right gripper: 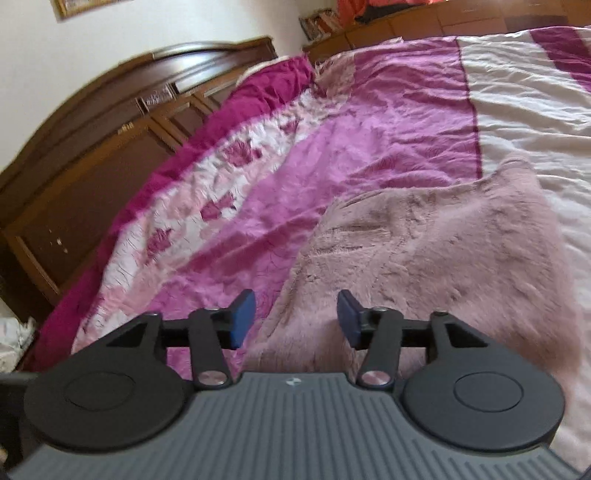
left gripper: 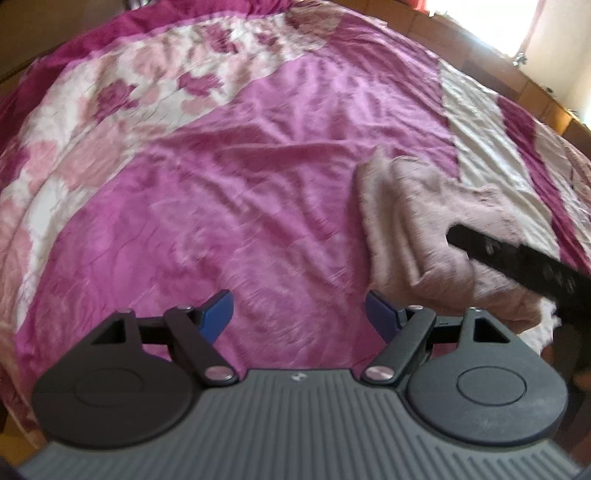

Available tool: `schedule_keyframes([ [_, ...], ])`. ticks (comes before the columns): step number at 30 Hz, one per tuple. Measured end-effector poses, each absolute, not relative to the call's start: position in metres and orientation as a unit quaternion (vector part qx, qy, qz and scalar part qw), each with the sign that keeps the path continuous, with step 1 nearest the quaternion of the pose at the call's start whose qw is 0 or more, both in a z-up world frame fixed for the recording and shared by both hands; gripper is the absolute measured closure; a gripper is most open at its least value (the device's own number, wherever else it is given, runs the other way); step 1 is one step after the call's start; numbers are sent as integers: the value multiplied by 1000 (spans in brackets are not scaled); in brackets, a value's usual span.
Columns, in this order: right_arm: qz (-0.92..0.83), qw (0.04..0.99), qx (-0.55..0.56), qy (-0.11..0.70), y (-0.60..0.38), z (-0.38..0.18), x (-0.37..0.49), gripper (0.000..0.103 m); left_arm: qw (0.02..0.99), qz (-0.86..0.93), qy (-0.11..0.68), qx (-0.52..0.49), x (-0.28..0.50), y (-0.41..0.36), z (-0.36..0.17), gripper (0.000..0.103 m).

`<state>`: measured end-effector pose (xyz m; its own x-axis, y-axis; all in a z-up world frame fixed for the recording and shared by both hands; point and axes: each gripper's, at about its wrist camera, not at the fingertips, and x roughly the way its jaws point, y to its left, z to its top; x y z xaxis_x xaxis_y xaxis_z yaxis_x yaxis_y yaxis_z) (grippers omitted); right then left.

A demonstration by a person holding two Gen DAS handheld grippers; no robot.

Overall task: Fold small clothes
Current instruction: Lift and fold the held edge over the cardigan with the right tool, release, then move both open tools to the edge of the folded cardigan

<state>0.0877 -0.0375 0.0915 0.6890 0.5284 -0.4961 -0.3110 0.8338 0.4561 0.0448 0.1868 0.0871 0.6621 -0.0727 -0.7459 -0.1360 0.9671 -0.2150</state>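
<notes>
A fluffy pale pink garment [right gripper: 424, 251] lies loosely folded on the bed's magenta and cream cover [right gripper: 332, 129]. My right gripper [right gripper: 297, 317] hangs just over the garment's near left edge, open, its blue pads apart with the fur below the gap and not pinched. In the left wrist view the same garment [left gripper: 417, 221] lies to the right. One black finger [left gripper: 517, 262] of the right gripper reaches across it. My left gripper [left gripper: 299, 314] stands open over bare magenta cover, left of the garment, with nothing between its pads.
A dark wooden headboard [right gripper: 92, 147] runs along the far left of the bed. A wooden ledge with books [right gripper: 321, 22] sits behind it. A bright window [left gripper: 517, 26] lies beyond the bed's far right edge. The flowered cover [left gripper: 129, 110] spreads wide to the left.
</notes>
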Motion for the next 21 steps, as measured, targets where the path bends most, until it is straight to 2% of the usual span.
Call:
schedule_keyframes([
  [11,142,933,147,296,-102,110,52,24,911,-33,395,-115,77,147,99,23],
  [21,85,922,214,310,-145,84,57,24,903,-49,402,-140,116,128,91,23],
])
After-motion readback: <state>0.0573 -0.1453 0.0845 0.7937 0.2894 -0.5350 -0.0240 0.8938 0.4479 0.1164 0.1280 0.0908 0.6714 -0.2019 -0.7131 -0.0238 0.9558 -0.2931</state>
